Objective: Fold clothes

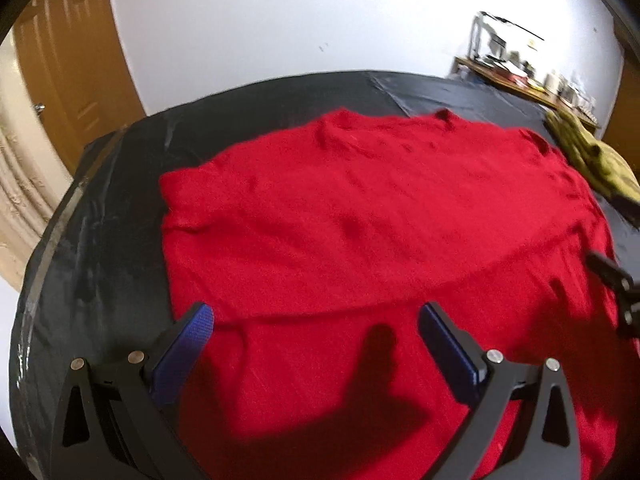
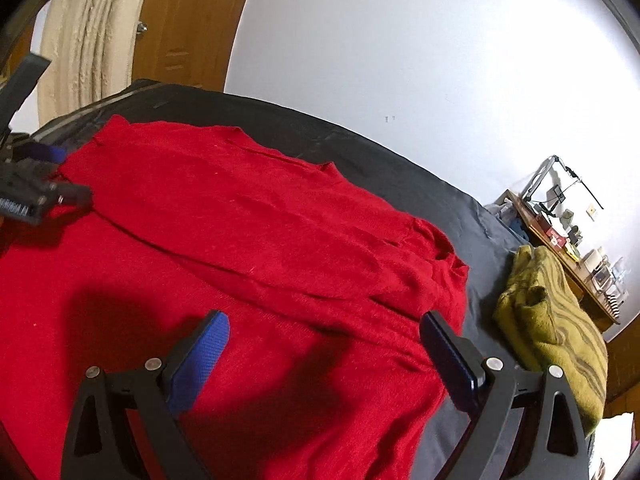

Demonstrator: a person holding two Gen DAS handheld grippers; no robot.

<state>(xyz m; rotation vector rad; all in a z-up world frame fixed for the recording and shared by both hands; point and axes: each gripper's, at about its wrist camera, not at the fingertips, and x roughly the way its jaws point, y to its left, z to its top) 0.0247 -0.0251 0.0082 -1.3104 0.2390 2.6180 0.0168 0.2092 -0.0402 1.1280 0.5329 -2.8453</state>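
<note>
The left hand-held gripper (image 1: 316,320) hovers over the near part of a red sweater (image 1: 360,220), its two blue-padded fingers (image 1: 188,344) spread wide with nothing between them; the red knit lies directly below and ahead of the tips. The right hand-held gripper (image 2: 324,332) is likewise wide open and empty, poised above the same sweater's right-hand portion, with its right finger near the garment's outer edge. In the left wrist view a dark piece of the right gripper shows at the far right edge; in the right wrist view the left gripper appears at the far left, over the sweater's edge.

The red sweater (image 2: 240,220) lies spread flat on a tabletop (image 1: 120,184) covered in black material. It is a fuzzy knit, bright red, with shallow wrinkles across the body and a fold line running across it, one layer lapped over another. Its far edge is bunched slightly toward the right. Shadows of the grippers fall on the near cloth.

Just beside the sweater on the right sits an olive-yellow garment (image 2: 556,320) with darker wavy stripes, folded into a thick bundle on the same black surface, apart from both grippers. Beyond, a white wall, a wooden door (image 1: 72,60) and a cluttered wooden shelf (image 2: 568,248) are visible.
</note>
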